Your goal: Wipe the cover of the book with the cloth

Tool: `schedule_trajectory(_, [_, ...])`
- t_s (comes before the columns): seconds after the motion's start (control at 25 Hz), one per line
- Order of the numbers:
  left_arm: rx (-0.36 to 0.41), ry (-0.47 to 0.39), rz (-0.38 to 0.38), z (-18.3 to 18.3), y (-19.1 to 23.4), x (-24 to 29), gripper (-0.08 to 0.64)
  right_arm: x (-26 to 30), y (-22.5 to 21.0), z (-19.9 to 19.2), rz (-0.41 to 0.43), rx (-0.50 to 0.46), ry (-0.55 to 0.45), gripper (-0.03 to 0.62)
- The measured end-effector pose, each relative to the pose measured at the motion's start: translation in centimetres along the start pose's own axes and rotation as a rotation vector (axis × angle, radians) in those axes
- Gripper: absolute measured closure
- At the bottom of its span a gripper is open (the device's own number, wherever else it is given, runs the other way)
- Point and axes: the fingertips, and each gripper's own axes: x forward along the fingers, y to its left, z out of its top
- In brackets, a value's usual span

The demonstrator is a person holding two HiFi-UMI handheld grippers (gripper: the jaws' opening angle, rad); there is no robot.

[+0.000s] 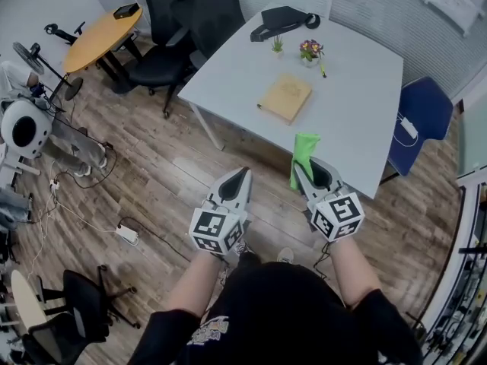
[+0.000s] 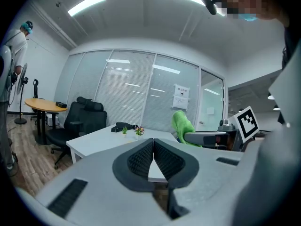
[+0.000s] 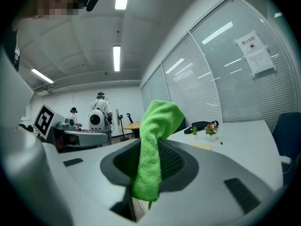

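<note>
A tan book [image 1: 285, 96] lies flat on the white table [image 1: 358, 112], a little ahead of both grippers; it shows as a thin tan slab [image 3: 201, 146] in the right gripper view. My right gripper [image 1: 303, 169] is shut on a green cloth [image 1: 303, 157], which hangs folded from its jaws [image 3: 153, 149] just short of the table's near edge. The cloth also shows beyond the left jaws [image 2: 181, 125]. My left gripper [image 1: 242, 175] is shut and empty, over the wooden floor left of the table; its pads meet [image 2: 153, 145].
On the table's far side stand two small flower pots [image 1: 310, 51] and a black bag [image 1: 281, 18]. Black office chairs [image 1: 179, 29] crowd its left corner, a blue chair [image 1: 422, 116] its right. A round wooden table [image 1: 99, 36], a fan and cables lie left.
</note>
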Motion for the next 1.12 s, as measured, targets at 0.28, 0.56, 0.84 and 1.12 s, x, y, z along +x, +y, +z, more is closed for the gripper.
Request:
schedule_trajectory(0.28, [0.003, 0.006, -0.035, 0.9, 4.4, -0.5, 0.554, 3.5, 1.9, 0.5, -0.042, 0.002, -0.004, 0.494])
schedule_trajectory(0.56, [0.001, 0.017, -0.077, 1.3, 8.7, -0.6, 0.554, 6.9, 3.6, 0.5, -0.082, 0.004, -0.005, 0.494])
schedule_trajectory(0.84, [-0.002, 0.037, -0.125, 1.2, 10.5, -0.3, 0.551, 8.5, 4.3, 0.5, -0.11, 0.007, -0.004, 0.494])
schedule_trajectory(1.12, [-0.002, 0.067, -0.145, 0.1, 10.6, 1.3, 0.379, 9.0, 3.0, 0.2, -0.125, 0.006, 0.007, 0.494])
